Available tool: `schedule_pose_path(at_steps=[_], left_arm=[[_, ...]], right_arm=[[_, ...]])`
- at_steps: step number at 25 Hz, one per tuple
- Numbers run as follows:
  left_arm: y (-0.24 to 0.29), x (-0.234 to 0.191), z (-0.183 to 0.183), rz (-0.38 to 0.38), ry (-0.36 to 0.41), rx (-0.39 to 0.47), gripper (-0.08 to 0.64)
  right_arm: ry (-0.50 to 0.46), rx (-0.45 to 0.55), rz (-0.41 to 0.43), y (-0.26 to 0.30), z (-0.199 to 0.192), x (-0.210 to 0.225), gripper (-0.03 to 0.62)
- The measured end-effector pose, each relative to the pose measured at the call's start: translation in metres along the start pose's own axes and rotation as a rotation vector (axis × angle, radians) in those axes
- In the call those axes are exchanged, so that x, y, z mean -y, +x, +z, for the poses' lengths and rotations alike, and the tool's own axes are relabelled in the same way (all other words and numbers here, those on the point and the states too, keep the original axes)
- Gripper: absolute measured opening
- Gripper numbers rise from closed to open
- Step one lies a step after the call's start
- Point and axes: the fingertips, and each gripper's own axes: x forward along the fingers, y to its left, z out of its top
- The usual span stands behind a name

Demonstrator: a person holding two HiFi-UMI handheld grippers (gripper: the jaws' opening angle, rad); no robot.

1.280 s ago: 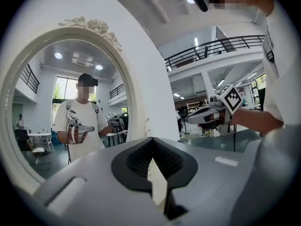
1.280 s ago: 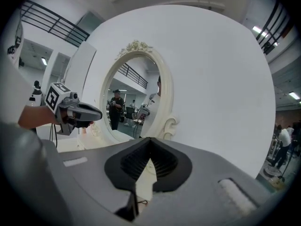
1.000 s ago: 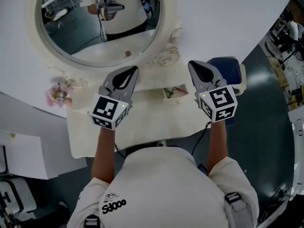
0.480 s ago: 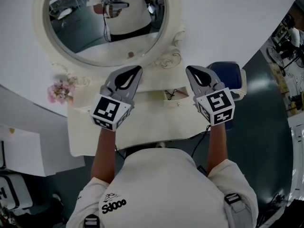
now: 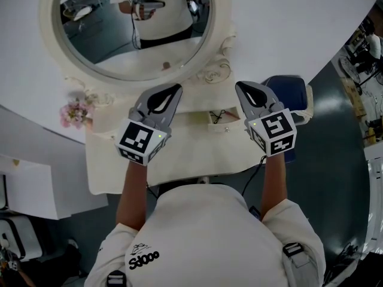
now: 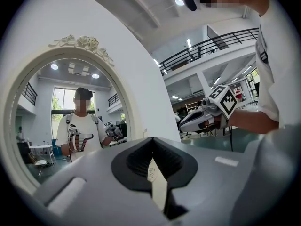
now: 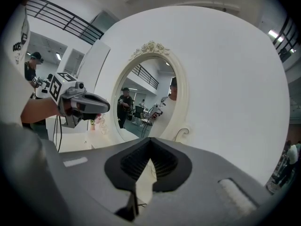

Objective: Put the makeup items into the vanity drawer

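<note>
Mid-frame, our left tool and right tool hover clenched and empty above the vanity surface; we should unclench before reaching.

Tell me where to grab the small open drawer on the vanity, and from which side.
Probably the front wall of the drawer, from above on the near side: it sticks out of the vanity with its top open, so that wall's rim is bare for jaws to straddle.
</note>
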Motion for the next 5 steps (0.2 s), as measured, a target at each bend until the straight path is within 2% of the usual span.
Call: schedule_pose_path(at_steps=[5], left_arm=[[0.0022,-0.0002,-0.0025,-0.008,-0.006,-0.005,0.018]], right_arm=[[0.004,-0.007,0.009,0.0049,-0.0024,0.0009,0.002]])
